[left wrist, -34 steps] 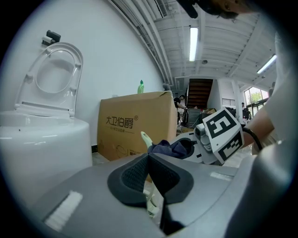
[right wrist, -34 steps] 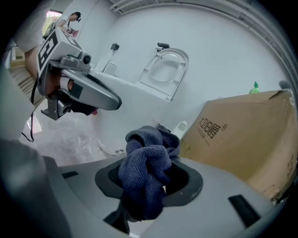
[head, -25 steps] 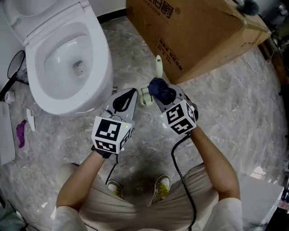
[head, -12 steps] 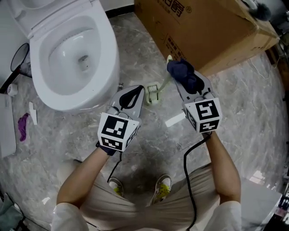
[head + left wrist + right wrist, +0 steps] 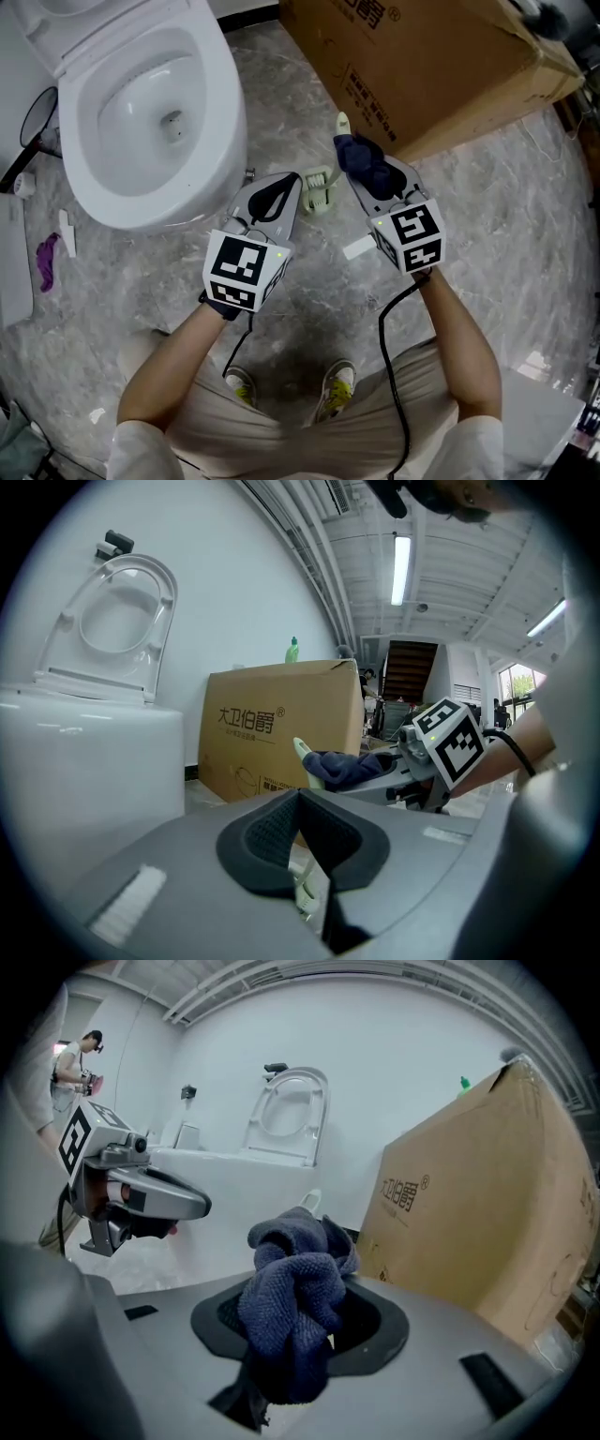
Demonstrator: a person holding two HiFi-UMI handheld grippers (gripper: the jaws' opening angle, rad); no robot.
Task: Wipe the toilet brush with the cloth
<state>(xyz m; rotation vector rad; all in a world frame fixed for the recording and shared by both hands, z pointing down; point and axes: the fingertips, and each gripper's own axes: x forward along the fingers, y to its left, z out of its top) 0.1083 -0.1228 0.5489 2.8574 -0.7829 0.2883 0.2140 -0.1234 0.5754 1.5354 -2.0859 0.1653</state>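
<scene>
**1. Change of state.** One second ago the cloth (image 5: 292, 1307) sat low on the toilet brush (image 5: 319, 192), close to the bristle head. Half a second ago you had carried it up the handle and outward, away from the toilet (image 5: 230, 122). It is now slightly lower and nearer the toilet again. It is bunched against the upper handle, and the pale handle tip (image 5: 342, 122) shows above it. Read this as one stroke along the handle finished and a return stroke begun. Wiping is under way, and the bristle head probably still needs a pass (a judgement, not an observation).

**2. Tool state.** The right gripper (image 5: 367, 173) is clenched on the cloth. Dark blue fabric fills the space between its pads and spills over the front. The left gripper (image 5: 289, 187) is closed on the lower part of the brush, just above the head. Pale green plastic shows in the seam between its pads.

**3. Location.** The brush stands handle-up just beside the toilet bowl, off its front edge. No view shows whether the head touches the floor.

**4. Pose.** Both of your forearms reach forward and converge on the brush, marker cubes turned upward. The left gripper holds on the toilet side of the brush. The right gripper works from the side away from the toilet and is angled in toward the handle.
</scene>
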